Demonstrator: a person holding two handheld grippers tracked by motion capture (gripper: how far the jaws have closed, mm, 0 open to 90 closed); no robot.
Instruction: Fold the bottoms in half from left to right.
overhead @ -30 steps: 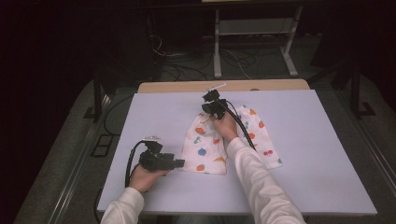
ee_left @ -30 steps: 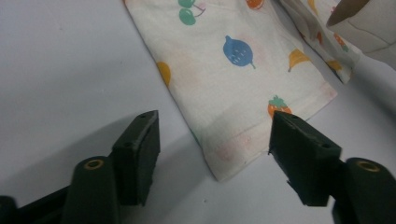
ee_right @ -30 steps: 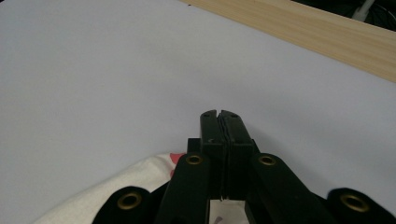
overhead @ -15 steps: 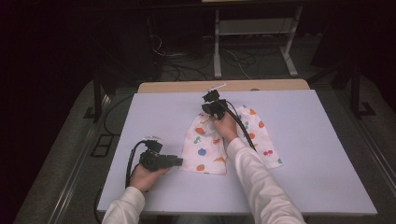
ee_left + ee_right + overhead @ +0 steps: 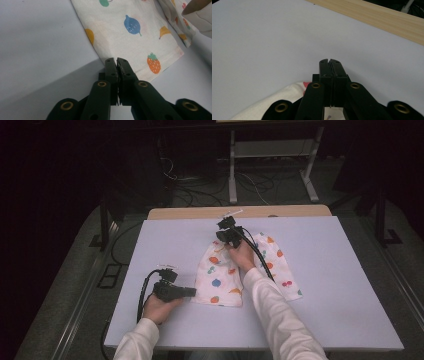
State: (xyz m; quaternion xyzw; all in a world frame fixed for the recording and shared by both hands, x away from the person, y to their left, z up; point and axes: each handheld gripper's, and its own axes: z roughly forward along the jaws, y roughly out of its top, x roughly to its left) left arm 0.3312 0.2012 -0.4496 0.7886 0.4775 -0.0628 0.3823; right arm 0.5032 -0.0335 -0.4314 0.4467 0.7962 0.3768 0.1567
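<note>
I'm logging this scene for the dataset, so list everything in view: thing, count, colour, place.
fruit-print cloth: one, white with coloured fruits, folded at table centre
table: one, pale lavender top, wooden strip along far edge
metal stand: one, white, on floor behind table
cables: several, dark, on floor beyond table
left gripper: one, black, jaws together at cloth's near corner
right gripper: one, black, jaws together over cloth's far edge
hands: two, in white sleeves, from bottom edge
</note>
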